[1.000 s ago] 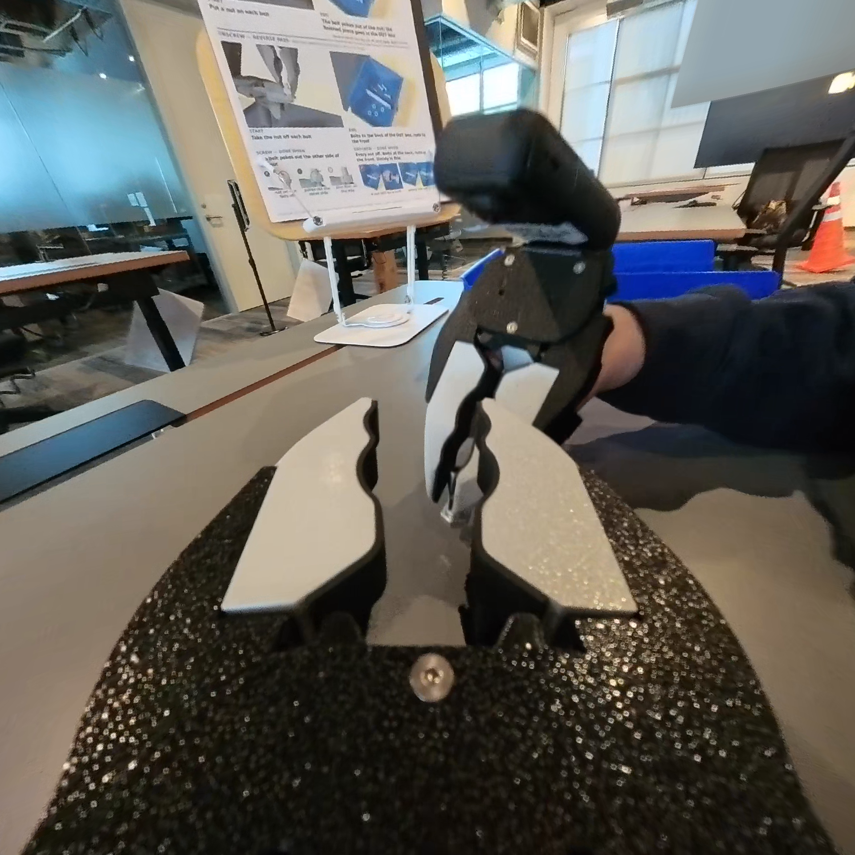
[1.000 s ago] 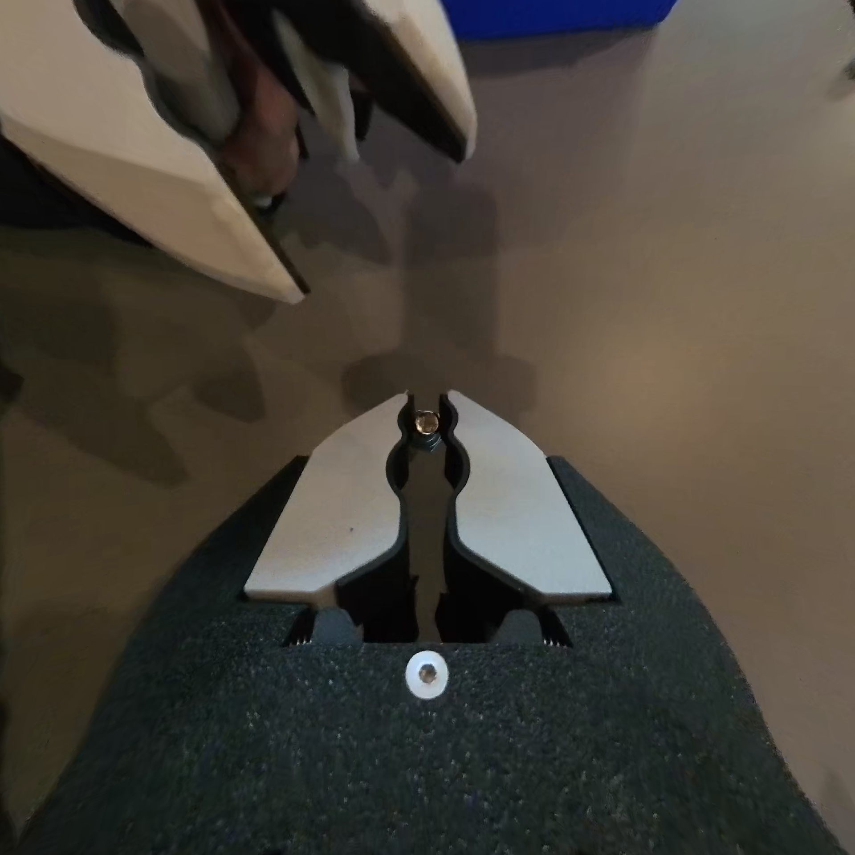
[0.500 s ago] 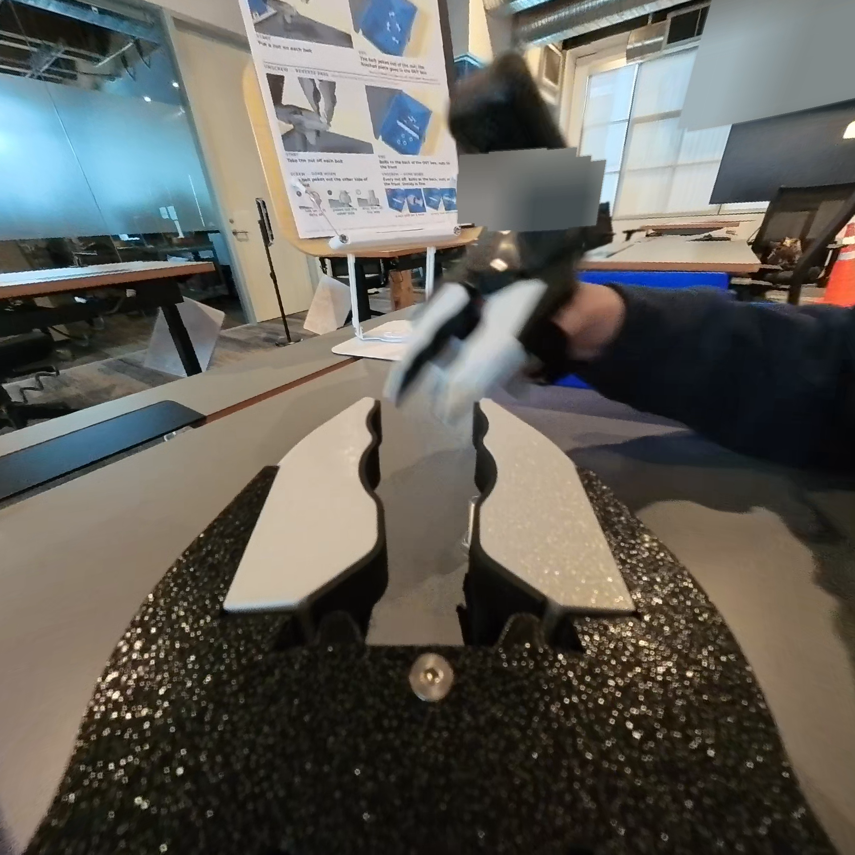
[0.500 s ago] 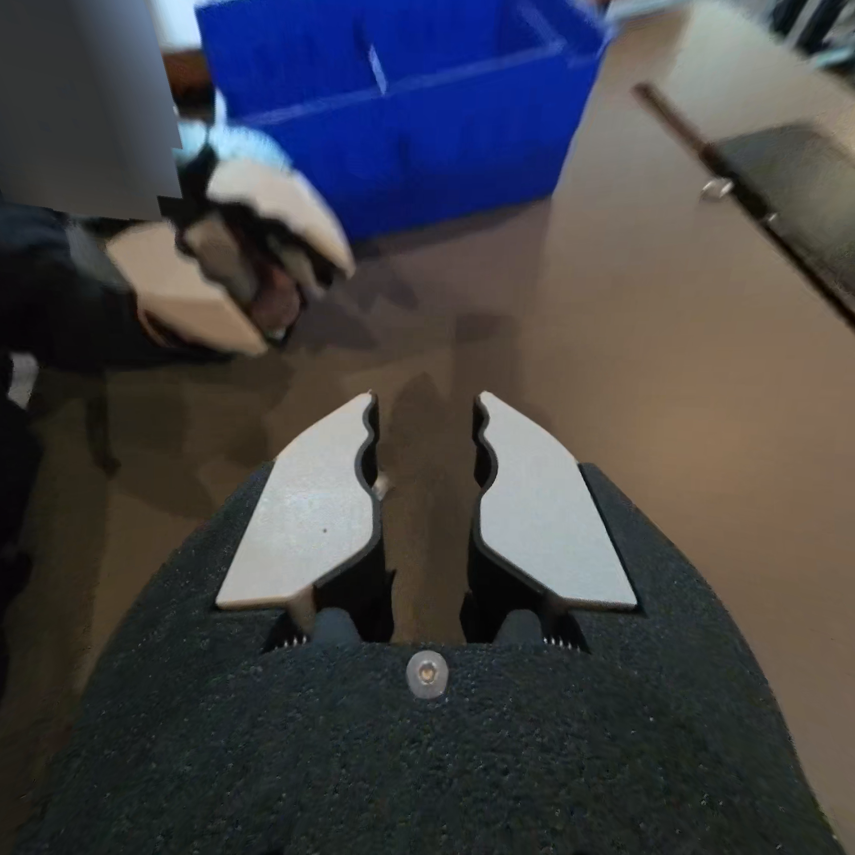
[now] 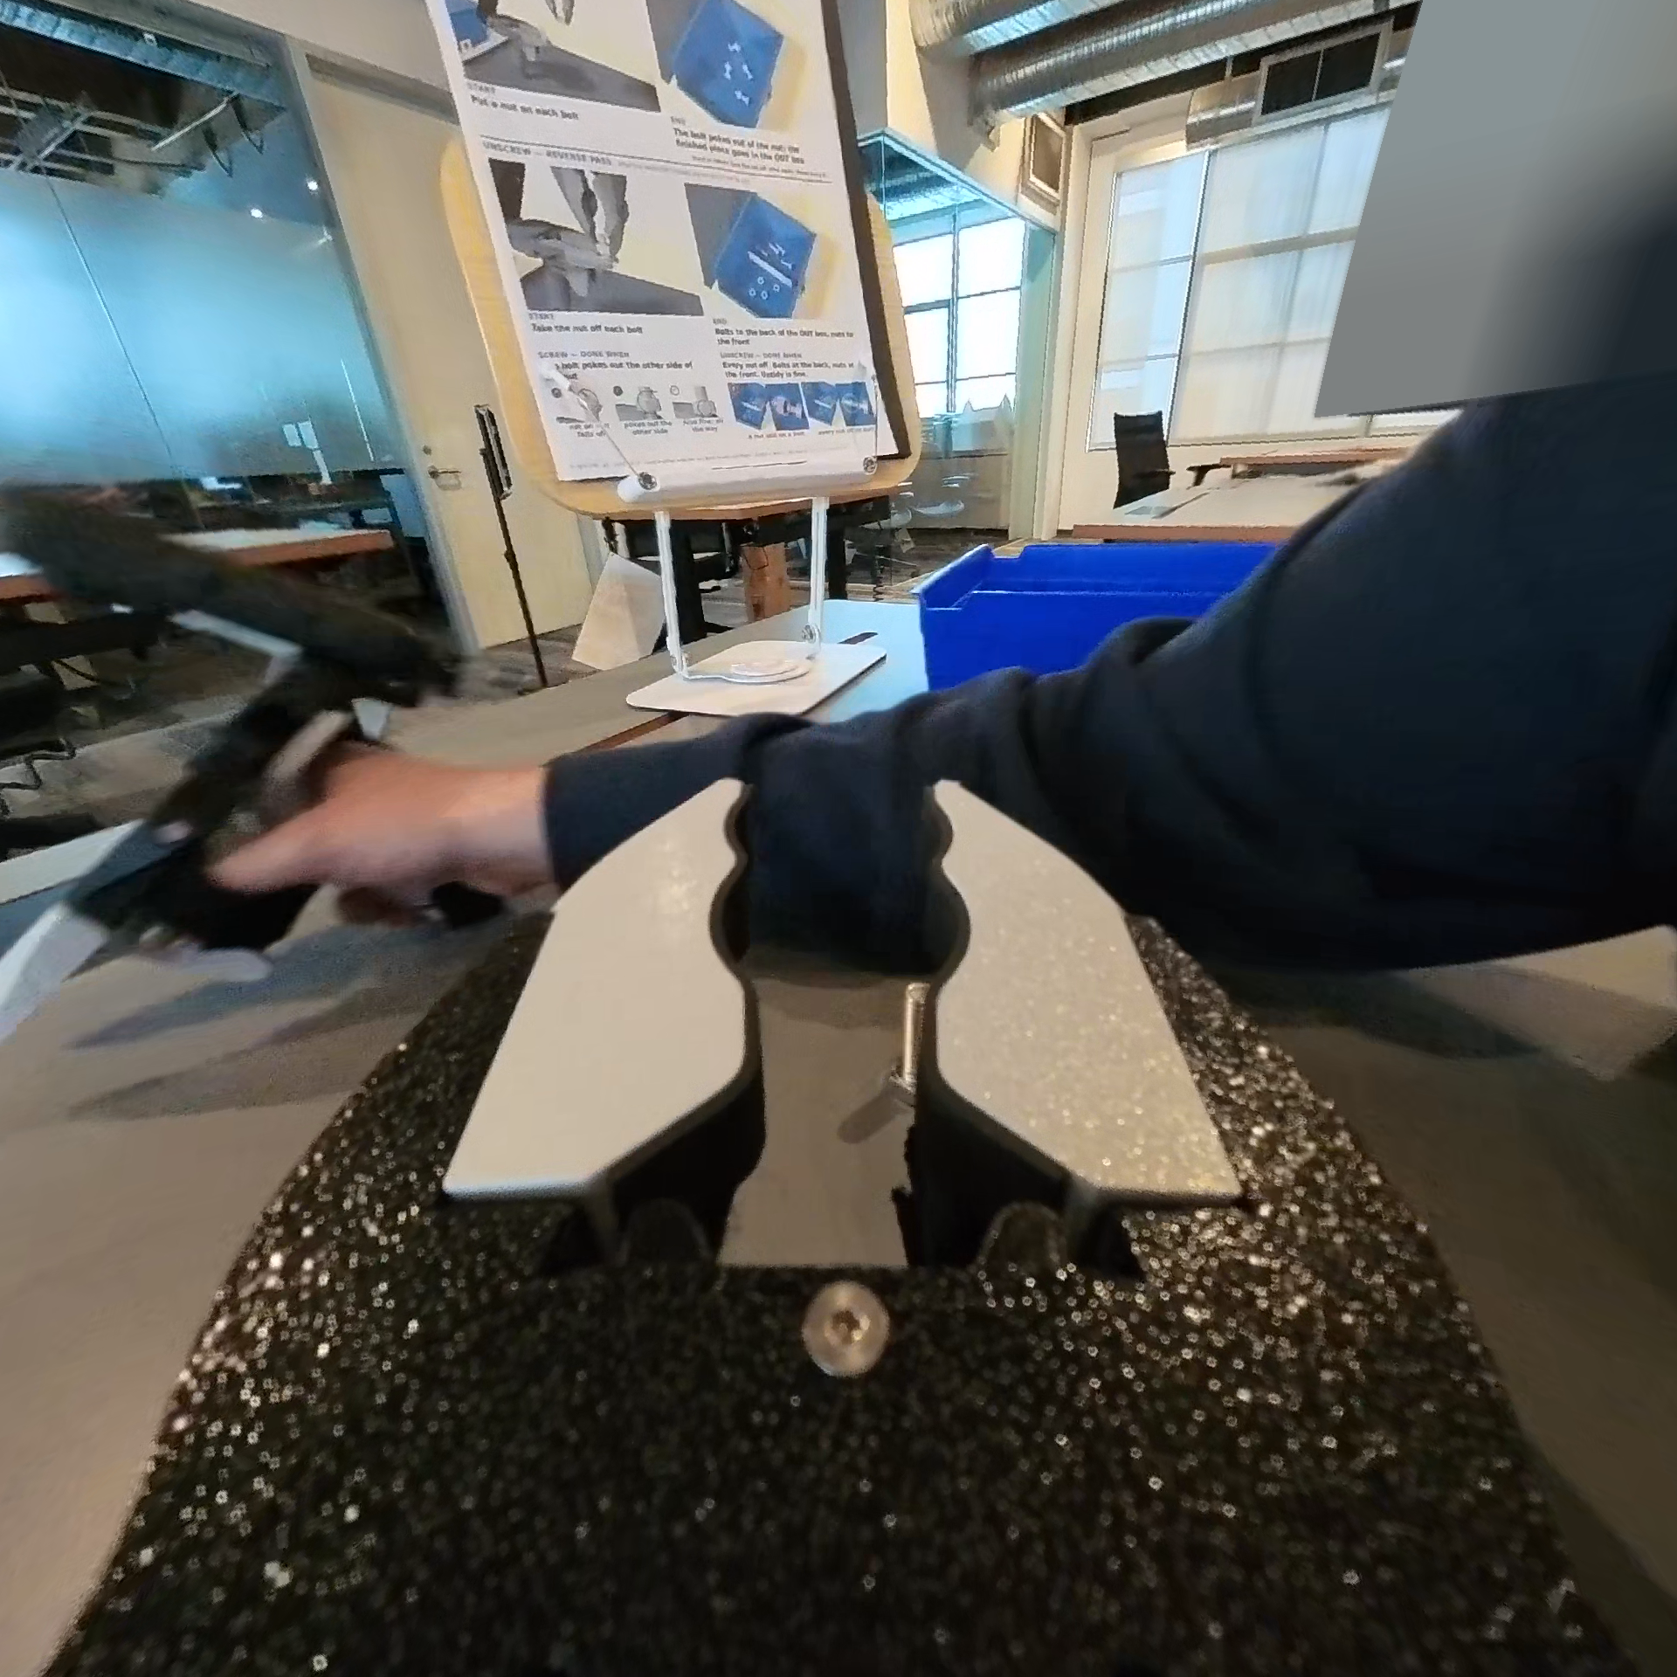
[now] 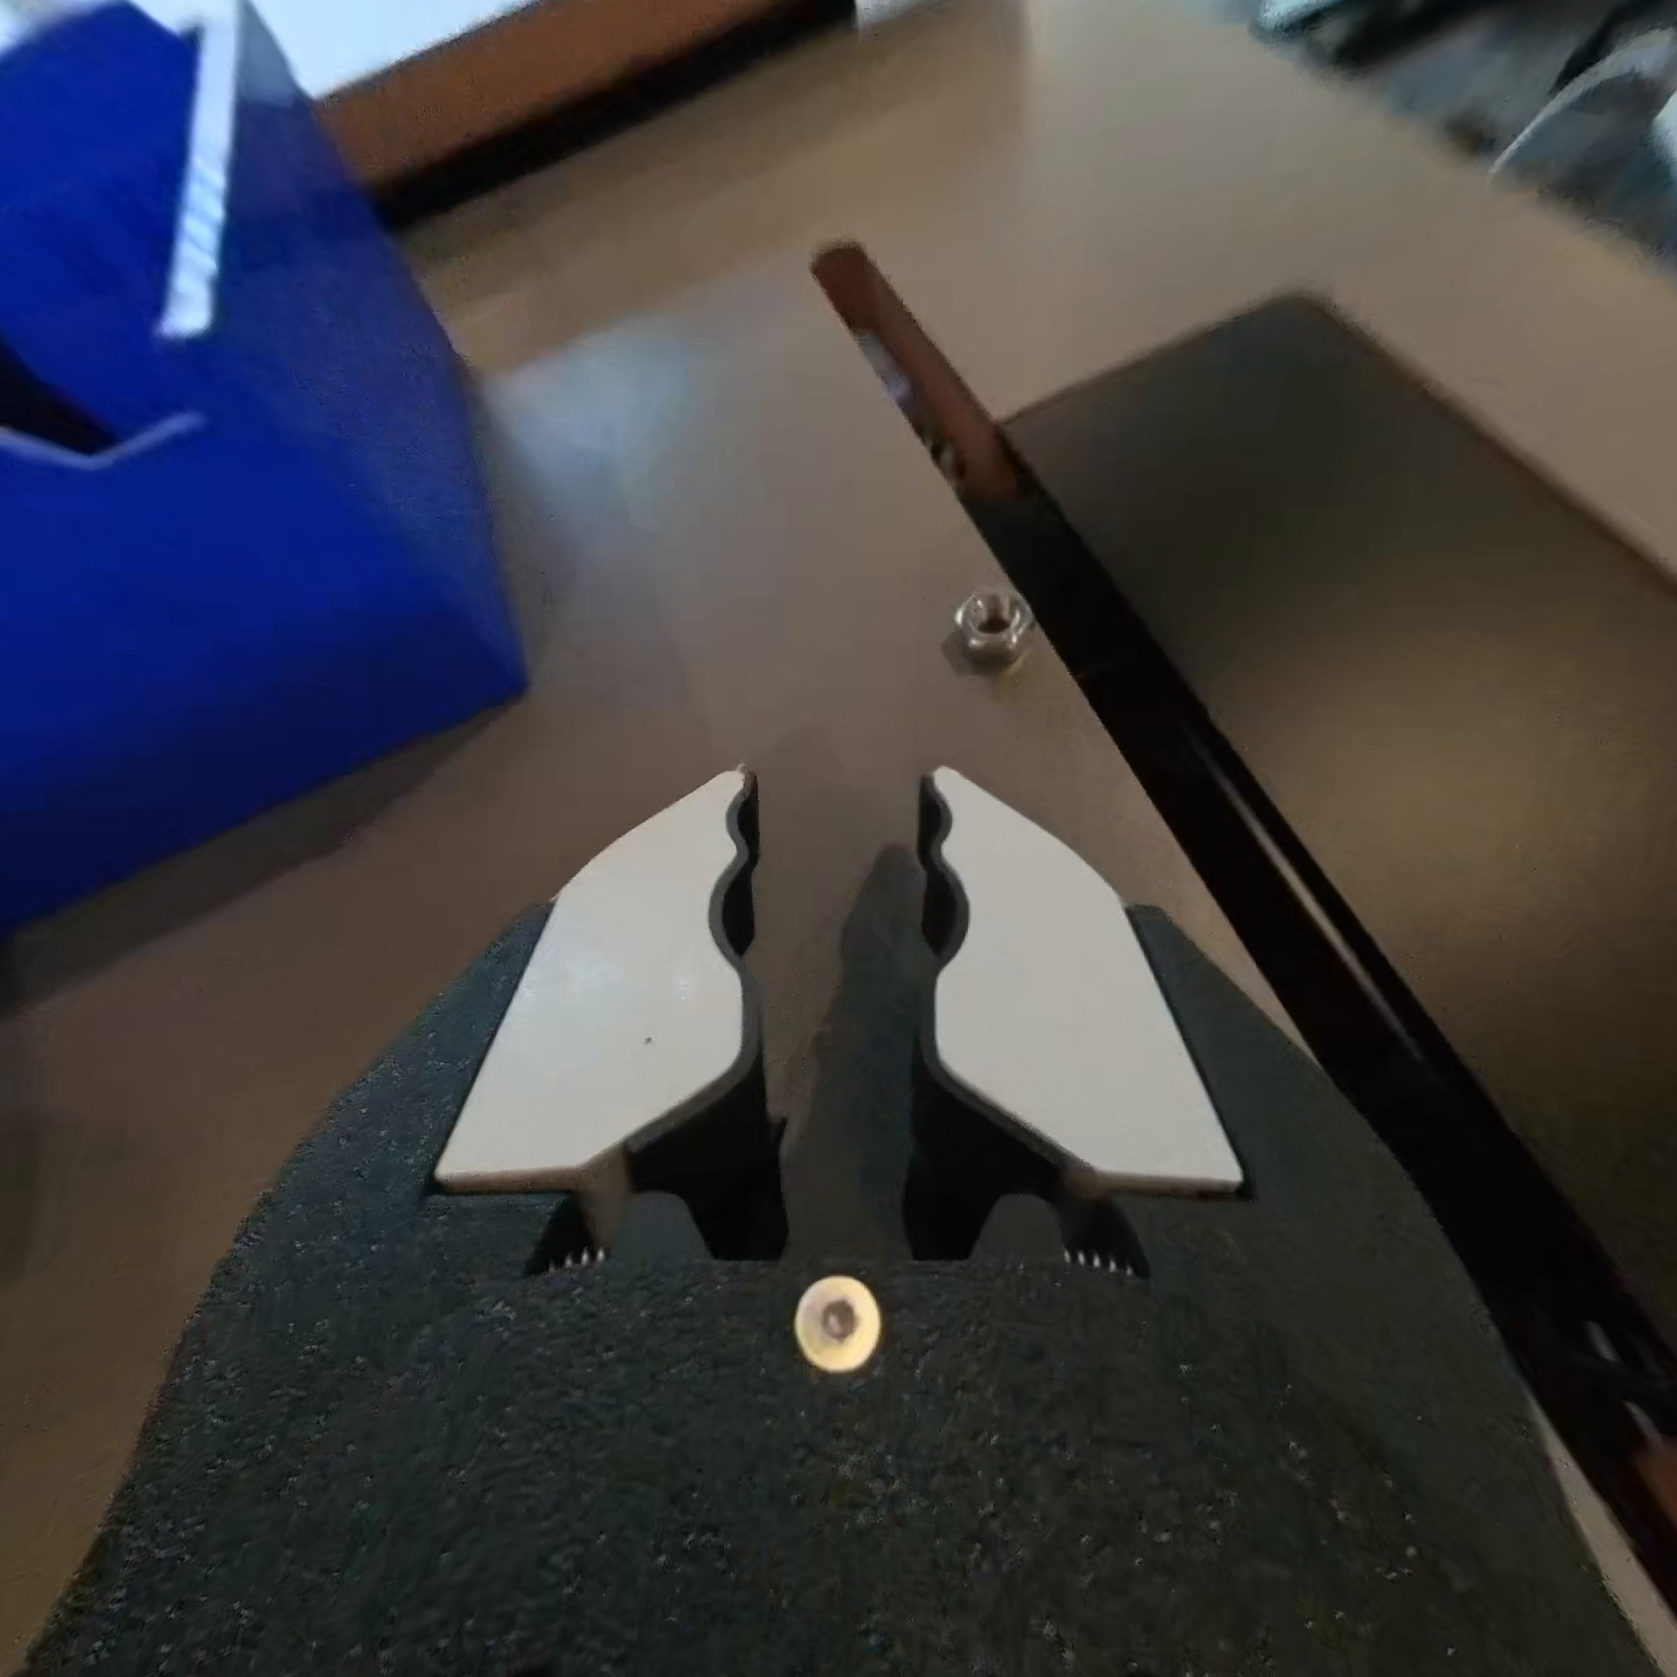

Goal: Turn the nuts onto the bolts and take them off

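Note:
In the left wrist view my left gripper [image 5: 839, 799] is open over the grey table [image 5: 227, 1180]. A small silver bolt [image 5: 912, 1044] stands between its jaws, close against the inner side of the right finger [image 5: 1071, 980]; I cannot tell if they touch. My right gripper [image 5: 136, 871] shows blurred at the far left, held by a hand, its dark sleeve [image 5: 1180, 771] crossing in front. In the right wrist view my right gripper [image 6: 839, 785] is open and empty. A silver nut [image 6: 985, 626] lies on the table ahead of it, slightly right, next to a dark slot.
A blue bin [image 6: 227, 454] stands left of the right gripper; it also shows at the back right in the left wrist view [image 5: 1071, 599]. A black panel [image 6: 1361, 635] lies right of the nut. An instruction board on a white stand [image 5: 671, 227] stands at the table's far side. Some 30 cm of space lies between my two pairs of fingers. The silver nut [image 6: 985, 626] lies some 5 cm from my right tips, 35 cm from my left tips.
My right gripper opened, let go of the bolt between the left gripper's fingers, and swung away to the left, now facing the nut. The bolt stays by the left gripper's right finger.

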The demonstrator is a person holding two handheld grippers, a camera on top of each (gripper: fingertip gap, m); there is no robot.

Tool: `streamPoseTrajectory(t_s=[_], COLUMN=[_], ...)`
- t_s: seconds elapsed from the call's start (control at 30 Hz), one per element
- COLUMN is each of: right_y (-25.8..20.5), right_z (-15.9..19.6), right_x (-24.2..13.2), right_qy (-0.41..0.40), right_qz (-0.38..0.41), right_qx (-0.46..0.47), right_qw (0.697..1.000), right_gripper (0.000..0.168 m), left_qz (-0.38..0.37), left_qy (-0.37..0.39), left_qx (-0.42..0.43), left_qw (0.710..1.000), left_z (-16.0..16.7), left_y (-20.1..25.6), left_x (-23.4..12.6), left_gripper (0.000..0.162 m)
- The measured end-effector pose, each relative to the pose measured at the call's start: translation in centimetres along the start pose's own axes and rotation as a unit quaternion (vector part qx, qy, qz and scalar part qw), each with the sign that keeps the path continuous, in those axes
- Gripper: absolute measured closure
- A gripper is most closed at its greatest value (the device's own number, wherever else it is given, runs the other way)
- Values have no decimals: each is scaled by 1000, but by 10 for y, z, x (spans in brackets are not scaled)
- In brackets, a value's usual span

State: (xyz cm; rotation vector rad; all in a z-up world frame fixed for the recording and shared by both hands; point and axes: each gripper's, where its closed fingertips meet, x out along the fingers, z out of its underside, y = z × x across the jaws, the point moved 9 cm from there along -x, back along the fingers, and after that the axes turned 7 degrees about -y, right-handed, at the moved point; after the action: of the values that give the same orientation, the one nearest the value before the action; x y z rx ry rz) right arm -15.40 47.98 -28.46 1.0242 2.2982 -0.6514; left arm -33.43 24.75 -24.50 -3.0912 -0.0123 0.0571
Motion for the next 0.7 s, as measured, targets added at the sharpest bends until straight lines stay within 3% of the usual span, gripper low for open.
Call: streamPoseTrajectory(t_s=[0.07, 0.23, 0.47, 0.53, 0.7], right_y=[10, 20, 32, 33, 17], right_z=[-8, -26, -36, -38, -31], right_x=[13, 24, 43, 45, 36], right_qy=[-31, -22, -68, -70, -45], right_qz=[8, 57, 55, 48, 60], right_qx=[-3, -45, -47, -49, -109], right_qw=[999, 997, 995, 995, 991], right_gripper=[135, 137, 138, 149, 149], left_qz=[3, 13, 21, 22, 20], left_qy=[4, 4, 8, 6, 4], left_qx=[-10, -39, -55, -56, -52], left_qw=[1000, 999, 998, 998, 998], left_z=[0, 3, 4, 4, 4], left_y=[-1, -5, -7, -7, -7], left_x=[0, 2, 2, 2, 1], left_gripper=[128, 128, 128, 128, 128])
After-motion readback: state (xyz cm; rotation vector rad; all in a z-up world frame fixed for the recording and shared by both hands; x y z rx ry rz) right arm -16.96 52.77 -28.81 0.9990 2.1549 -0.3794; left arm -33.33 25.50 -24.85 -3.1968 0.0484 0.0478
